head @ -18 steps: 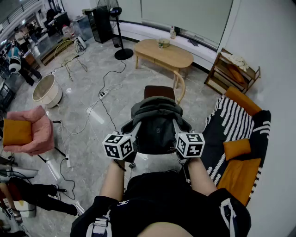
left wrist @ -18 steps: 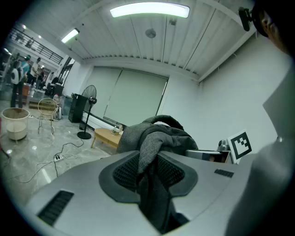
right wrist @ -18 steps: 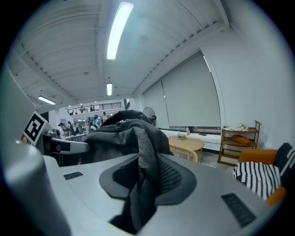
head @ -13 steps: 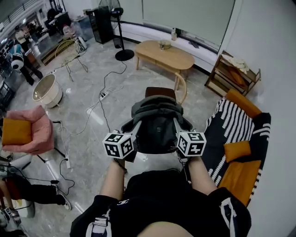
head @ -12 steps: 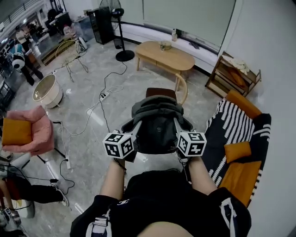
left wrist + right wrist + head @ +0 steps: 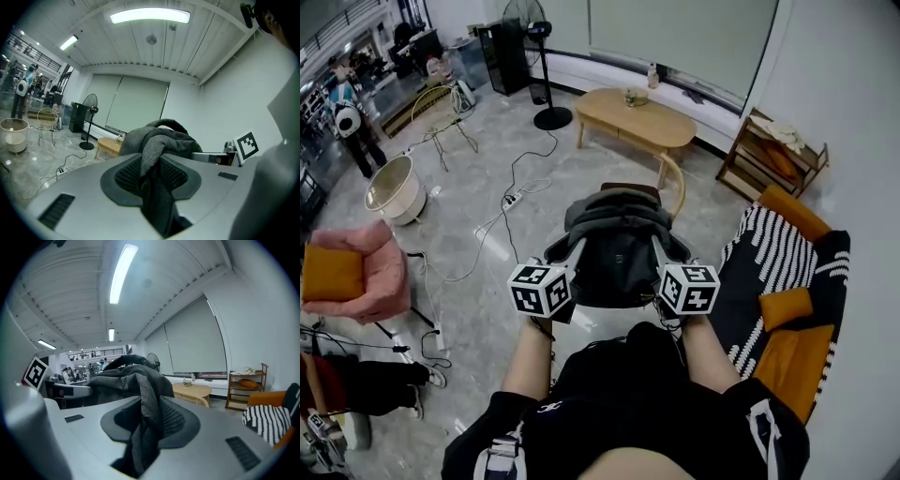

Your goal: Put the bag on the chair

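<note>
No words, brands, numbers or signs can be read on anything in view.

The chair (image 6: 677, 190) stands at 12 o'clock just beyond the bag (image 6: 617, 246); the sofa (image 6: 773, 251) hems in 3 o'clock; cables (image 6: 508, 199) cross the open floor (image 6: 487, 150) at 10 o'clock

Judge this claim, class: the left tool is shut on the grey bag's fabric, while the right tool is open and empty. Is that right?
No. The right gripper view shows the right tool shut on the grey bag, not open and empty. The left tool grips it as stated.
</note>
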A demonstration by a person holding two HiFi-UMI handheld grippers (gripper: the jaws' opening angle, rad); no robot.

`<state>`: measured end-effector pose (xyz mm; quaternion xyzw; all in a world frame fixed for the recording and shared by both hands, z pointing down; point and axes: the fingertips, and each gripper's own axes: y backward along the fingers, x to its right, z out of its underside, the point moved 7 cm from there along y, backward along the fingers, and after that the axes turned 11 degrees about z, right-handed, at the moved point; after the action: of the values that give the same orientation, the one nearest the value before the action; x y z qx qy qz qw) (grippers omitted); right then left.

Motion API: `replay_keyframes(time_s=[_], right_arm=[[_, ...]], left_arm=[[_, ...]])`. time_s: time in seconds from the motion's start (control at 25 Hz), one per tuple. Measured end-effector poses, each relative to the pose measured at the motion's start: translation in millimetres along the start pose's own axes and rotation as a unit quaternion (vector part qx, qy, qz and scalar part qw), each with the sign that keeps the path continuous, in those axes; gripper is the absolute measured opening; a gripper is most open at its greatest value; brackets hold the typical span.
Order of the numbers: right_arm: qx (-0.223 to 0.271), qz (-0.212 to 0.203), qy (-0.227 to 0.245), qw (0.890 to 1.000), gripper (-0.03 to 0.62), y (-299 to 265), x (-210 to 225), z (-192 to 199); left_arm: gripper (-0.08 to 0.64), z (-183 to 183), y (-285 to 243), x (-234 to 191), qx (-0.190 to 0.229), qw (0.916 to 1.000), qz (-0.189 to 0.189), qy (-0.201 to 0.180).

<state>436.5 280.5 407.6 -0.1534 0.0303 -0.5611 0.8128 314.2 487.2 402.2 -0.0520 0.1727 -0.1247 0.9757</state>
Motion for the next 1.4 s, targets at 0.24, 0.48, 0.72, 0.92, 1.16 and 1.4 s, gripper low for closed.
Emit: replay_keyframes(time_s=[0.24, 0.48, 0.72, 0.92, 1.16, 1.4], right_arm=[[0.002, -0.011, -0.003, 1.0, 0.117, -27, -2, -4], [-0.008, -0.018, -0.014, 1.0, 0.114, -83, 4, 2], [-0.01, -0.024, -0.017, 1.0, 0.101, -158, 27, -17], [-0.017, -0.033, -0.015, 0.999, 0.1, -242, 63, -53], [-0.017, -0.049, -0.015, 0.999, 0.098, -346, 115, -118], [-0.024, -0.05, -0.022, 0.998, 0.096, -431, 165, -142]], left_arm=[[0.114, -1, -10, -22, 0.0, 0.9997, -0.009, 0.022], [0.115, 1, -41, -61, -0.011, 0.9991, -0.019, 0.037], [0.117, -27, -104, -104, -0.02, 0.9991, -0.027, 0.027], [0.117, -60, -182, -145, -0.031, 0.9983, -0.038, 0.032], [0.117, -122, -287, -191, -0.035, 0.9974, -0.051, 0.037], [0.117, -146, -381, -232, -0.044, 0.9968, -0.055, 0.037]])
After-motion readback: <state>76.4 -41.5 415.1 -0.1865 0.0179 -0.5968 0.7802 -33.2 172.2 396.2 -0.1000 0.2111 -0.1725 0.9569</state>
